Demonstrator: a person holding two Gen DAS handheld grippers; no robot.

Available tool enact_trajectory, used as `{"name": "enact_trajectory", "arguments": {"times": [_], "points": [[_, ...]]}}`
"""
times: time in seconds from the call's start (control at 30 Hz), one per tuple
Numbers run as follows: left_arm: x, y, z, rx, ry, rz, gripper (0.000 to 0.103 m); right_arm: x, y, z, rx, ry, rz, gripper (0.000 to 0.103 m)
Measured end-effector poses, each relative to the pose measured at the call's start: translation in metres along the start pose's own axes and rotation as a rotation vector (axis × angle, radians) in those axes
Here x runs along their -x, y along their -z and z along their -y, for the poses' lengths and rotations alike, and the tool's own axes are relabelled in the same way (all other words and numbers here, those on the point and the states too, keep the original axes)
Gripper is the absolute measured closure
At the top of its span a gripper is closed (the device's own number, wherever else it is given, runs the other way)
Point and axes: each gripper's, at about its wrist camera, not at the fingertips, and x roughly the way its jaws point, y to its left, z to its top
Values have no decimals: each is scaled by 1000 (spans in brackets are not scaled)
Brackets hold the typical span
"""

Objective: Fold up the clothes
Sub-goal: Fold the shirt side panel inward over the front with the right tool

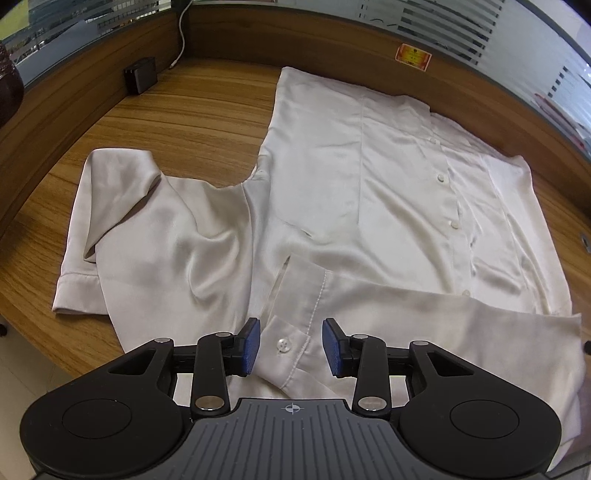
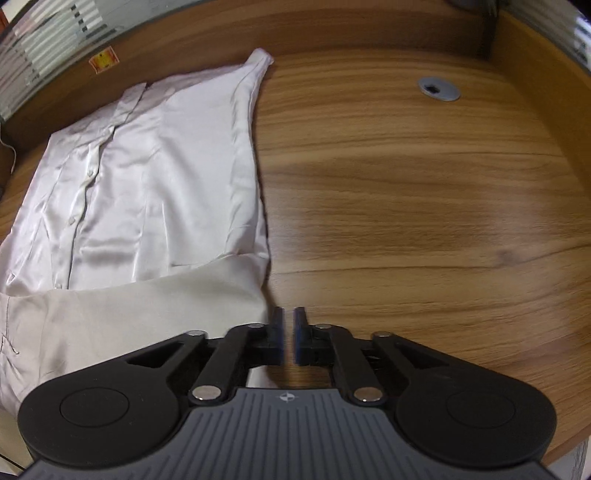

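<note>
Your left gripper (image 1: 291, 347) stood open just above the buttoned cuff (image 1: 291, 343) of the white satin shirt (image 1: 332, 177), the blue pads (image 1: 249, 347) on either side of it and not pressing. Your right gripper (image 2: 288, 339) had its jaws nearly together with only a narrow gap and nothing in them, over bare wood just beside the shirt's folded edge (image 2: 255, 291). The shirt lay flat, button placket up, across the wooden desk (image 2: 406, 184), one sleeve (image 1: 443, 325) folded over the front and the other (image 1: 122, 221) bunched out to the side. Farther off, you had a round grey cable grommet (image 2: 439, 88) on open desk, well apart from the shirt, a small black box (image 1: 141, 75) and a white cable (image 1: 181, 33) against the wooden back panel, and a red and yellow sticker (image 1: 413, 56) there, its writing too small to read.
</note>
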Motion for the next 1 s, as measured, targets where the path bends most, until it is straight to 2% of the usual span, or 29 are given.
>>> {"name": "enact_trajectory", "arguments": {"times": [0.03,0.23,0.47,0.67,0.87,1.0], "points": [[0,0,-1,-3,-2,-1,63,6,3,3,-1,-3,10,74],[-4,2,-15,-6,-12,-16,62,29,49,17,-1,-4,-41,74],[0,5,-34,-1,-31,-20,59,38,97,4,-11,15,-76,74],[10,0,-70,39,-73,17,55,57,103,-15,-33,14,-27,73],[10,-5,-125,103,-144,47,55,78,96,-44,-4,12,6,73],[-1,-8,-163,160,-183,36,55,88,90,-67,15,12,22,70]]}}
